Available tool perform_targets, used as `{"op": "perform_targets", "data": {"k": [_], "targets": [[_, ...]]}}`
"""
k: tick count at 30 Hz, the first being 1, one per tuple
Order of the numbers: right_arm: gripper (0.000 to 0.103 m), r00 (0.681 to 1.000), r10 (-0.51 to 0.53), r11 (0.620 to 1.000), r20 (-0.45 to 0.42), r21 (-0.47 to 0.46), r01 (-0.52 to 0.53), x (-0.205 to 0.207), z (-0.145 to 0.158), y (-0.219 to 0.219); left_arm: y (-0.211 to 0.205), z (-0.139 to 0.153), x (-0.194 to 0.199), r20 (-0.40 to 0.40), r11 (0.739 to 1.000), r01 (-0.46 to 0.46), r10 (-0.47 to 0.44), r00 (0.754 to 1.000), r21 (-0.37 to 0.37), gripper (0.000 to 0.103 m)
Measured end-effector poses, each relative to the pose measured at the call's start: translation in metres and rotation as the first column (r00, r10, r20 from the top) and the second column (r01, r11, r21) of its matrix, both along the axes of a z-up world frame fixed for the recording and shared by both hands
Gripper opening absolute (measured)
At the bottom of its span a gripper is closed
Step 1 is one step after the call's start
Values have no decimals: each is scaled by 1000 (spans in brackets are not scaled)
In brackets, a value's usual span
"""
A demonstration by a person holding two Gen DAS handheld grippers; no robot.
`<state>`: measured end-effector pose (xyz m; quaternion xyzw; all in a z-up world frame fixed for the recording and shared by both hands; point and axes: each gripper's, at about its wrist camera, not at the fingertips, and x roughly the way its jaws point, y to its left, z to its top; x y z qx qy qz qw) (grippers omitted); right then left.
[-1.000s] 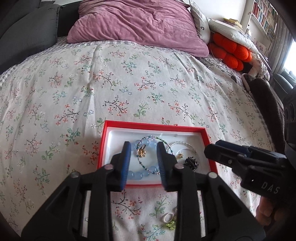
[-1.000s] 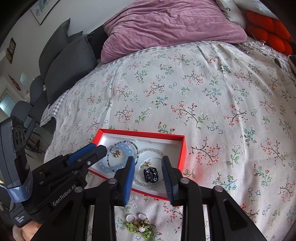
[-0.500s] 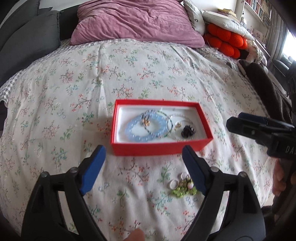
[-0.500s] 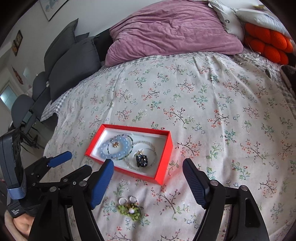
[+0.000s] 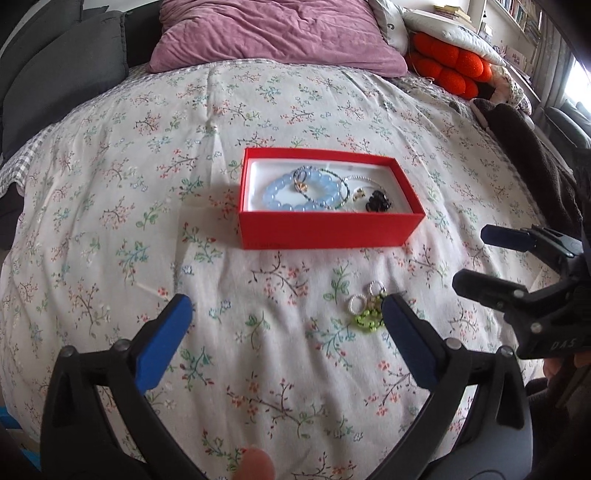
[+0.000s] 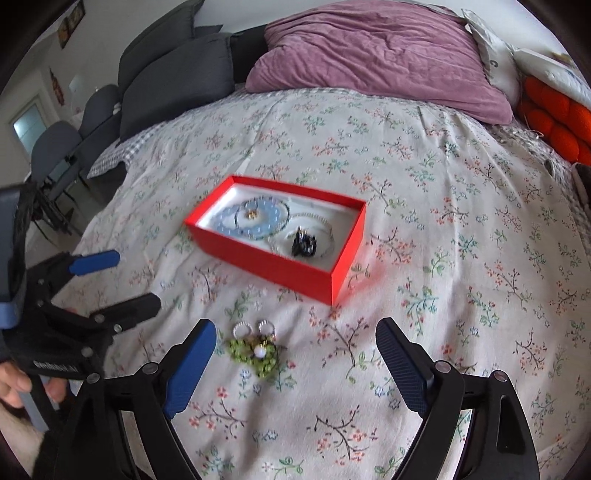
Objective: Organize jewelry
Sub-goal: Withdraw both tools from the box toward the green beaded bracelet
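Your two tools have both pulled back from the red box [image 5: 325, 230]. A second ago each had its fingers down over the box's open top, nearly closed; now the left tool [image 5: 286, 314] and the right tool [image 6: 295, 339] hang over the flowered bedspread [image 5: 147, 184] short of the box, and the jaws of both are opening, already wide, with nothing pressed between the pads. Nothing hangs from either tool, so I judge that whatever you carried is now in the box and both tools are free for the next piece.

The box sits on the bed, well short of the purple pillow [image 5: 280, 33], lid off, white lining showing. Inside, from largest to smallest: a bracelet of pale blue beads [image 5: 303, 192] toward the left end, a thin strand of dark green beads [image 5: 341, 188] overlapping it, a fine silvery strand [image 5: 364, 180] looping to the right, a black beaded cluster [image 5: 376, 203] near the right end, and two small gold pieces, one inside the blue bracelet [image 5: 302, 186] and one by the black cluster [image 5: 358, 192].

One item is left outside: a small green beaded piece with pale rings [image 6: 256, 347] lying on the bedspread just in front of the box. In the right wrist view it sits between that tool's spread fingers, nearer the left one, untouched. In the left wrist view it lies beside that tool's right finger.
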<state>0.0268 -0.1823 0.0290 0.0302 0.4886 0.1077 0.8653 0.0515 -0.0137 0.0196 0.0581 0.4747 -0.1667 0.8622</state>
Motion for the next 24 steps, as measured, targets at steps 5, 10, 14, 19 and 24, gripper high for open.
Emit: {"op": "perform_targets", "data": {"k": [5,10,14,19,24], "targets": [[90,998,8,1000,-54,-27,-9,-13,-22,0,8,-14,-9,-18,999,13,-12,1000,46,102],[90,996,6,998,-85,-57,-11,-22,-36,-6,17,-33,-16,-48,994,38,-33,998,107,102],[90,995,-7,997,-98,-73,-1,-23,-44,-10,22,-46,-18,-96,994,57,-48,994,95,102],[90,992,-15,996,-127,-86,4,-20,-52,-11,9,-54,-20,-106,995,93,-90,990,25,102],[90,992,-11,996,-124,-92,0,-19,-52,-9,-15,-59,-24,-105,984,176,-175,979,2,80]]}}
